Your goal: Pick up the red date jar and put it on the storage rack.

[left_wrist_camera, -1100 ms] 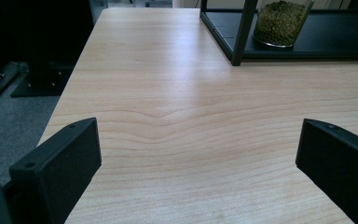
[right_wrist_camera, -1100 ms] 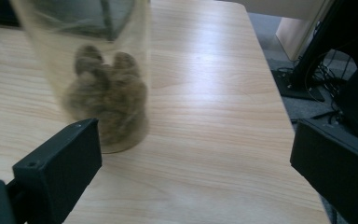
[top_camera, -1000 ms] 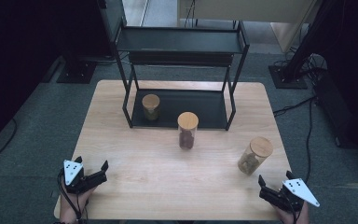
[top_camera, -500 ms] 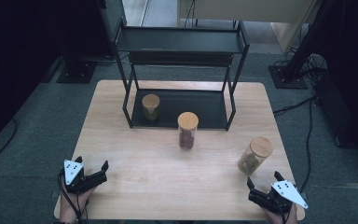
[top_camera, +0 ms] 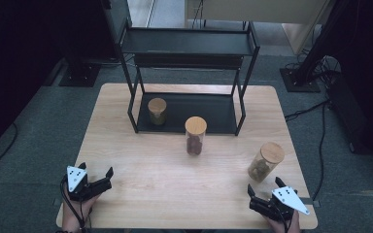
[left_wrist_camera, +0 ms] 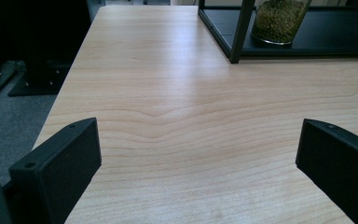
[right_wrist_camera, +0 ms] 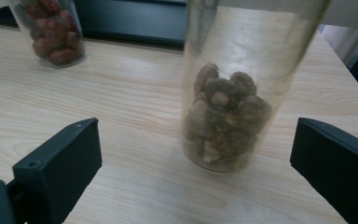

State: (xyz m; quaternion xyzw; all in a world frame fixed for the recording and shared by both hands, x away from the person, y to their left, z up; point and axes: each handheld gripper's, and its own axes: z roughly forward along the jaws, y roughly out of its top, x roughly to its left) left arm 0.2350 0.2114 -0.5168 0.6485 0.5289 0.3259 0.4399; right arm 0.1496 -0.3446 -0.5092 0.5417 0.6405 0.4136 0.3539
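One jar (top_camera: 157, 110) stands on the rack (top_camera: 187, 111); two jars (top_camera: 195, 135) (top_camera: 265, 161) remain on the table (top_camera: 175, 189). Both claws, left (top_camera: 108, 175) and right (top_camera: 250, 196), are spread apart and empty. The right claw faces the nearest jar, probably the next to be shelved.

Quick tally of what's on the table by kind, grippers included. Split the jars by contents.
Jar of green beans, on the rack's lower shelf: 1
Jar of red fruit, on the table: 1
Jar of brown chunks, on the table: 1
Black two-tier rack: 1
Grippers, left gripper and right gripper, both open: 2
Total: 6
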